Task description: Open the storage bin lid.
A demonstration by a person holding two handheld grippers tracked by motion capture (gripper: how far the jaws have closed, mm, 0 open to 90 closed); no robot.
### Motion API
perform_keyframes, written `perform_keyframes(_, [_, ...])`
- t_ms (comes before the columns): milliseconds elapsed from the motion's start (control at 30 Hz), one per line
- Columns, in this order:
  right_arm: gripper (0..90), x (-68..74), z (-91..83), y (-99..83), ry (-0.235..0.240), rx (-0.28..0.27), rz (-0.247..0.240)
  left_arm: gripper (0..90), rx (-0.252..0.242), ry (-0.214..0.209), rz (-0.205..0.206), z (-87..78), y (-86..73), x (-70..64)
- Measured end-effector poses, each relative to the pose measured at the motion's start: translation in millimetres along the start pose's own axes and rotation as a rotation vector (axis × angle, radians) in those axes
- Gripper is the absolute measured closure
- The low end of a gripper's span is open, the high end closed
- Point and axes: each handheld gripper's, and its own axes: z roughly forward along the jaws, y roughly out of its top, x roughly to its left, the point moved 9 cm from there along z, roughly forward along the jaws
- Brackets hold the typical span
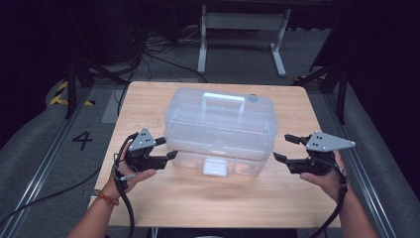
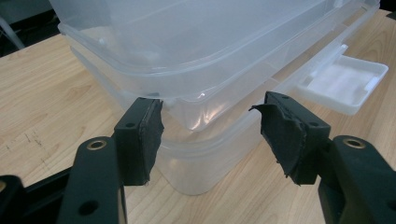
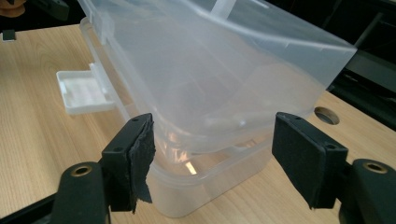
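Clear plastic storage box (image 1: 220, 130) sits near the middle of the wooden worktop (image 1: 148, 198), long axis running left to right across it. Carry handle (image 1: 225, 100) on the lid follows the same axis. White front latch (image 1: 216, 167) faces the person's side and is flipped outward, lying flat toward the worktop. Lid sits skewed on the base: in the right gripper view the lid edge overhangs the lower tub at the corner.

Surroundings: a round hole (image 3: 327, 115) in the worktop lies just behind the box's right rear corner. Beyond the far edge, a white table frame (image 1: 242, 29) and loose cables (image 1: 148, 54) on the dark floor. A floor marking "4" (image 1: 82, 140) lies left of the worktop. Nothing lies between either tool and the box.

Left tongs (image 1: 167, 148): held by the left hand (image 1: 130, 174) at the box's front-left corner, jaws spread, pointing right toward the box. In the left gripper view the pads (image 2: 140, 135) flank the corner where lid meets tub; whether they touch it I cannot tell.

Right tongs (image 1: 286, 148): held by the right hand (image 1: 323, 178) just beside the box's right end, jaws spread and released, pointing left; a small gap separates them from the wall in the high view. Both forearms enter from the bottom edge, roughly level with the worktop.
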Motion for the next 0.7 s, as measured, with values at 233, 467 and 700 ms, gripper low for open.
perform_keyframes(233, [30.7, 15.1, 7.7, -8.2, 0.026, 0.012, -0.030, 39.5, -0.003, -0.006, -0.003, 0.0, 0.8, 0.4])
perform_keyframes(467, [30.9, 19.6, 20.2, -15.8, 0.006, 0.052, -0.069, 39.4, -0.001, -0.004, 0.006, 0.5, 1.3, 1.6])
perform_keyframes(700, [32.7, 10.8, 26.3, -15.0, -0.050, 0.023, -0.052, 39.1, 0.007, -0.007, 0.013, -0.2, 2.8, 1.6])
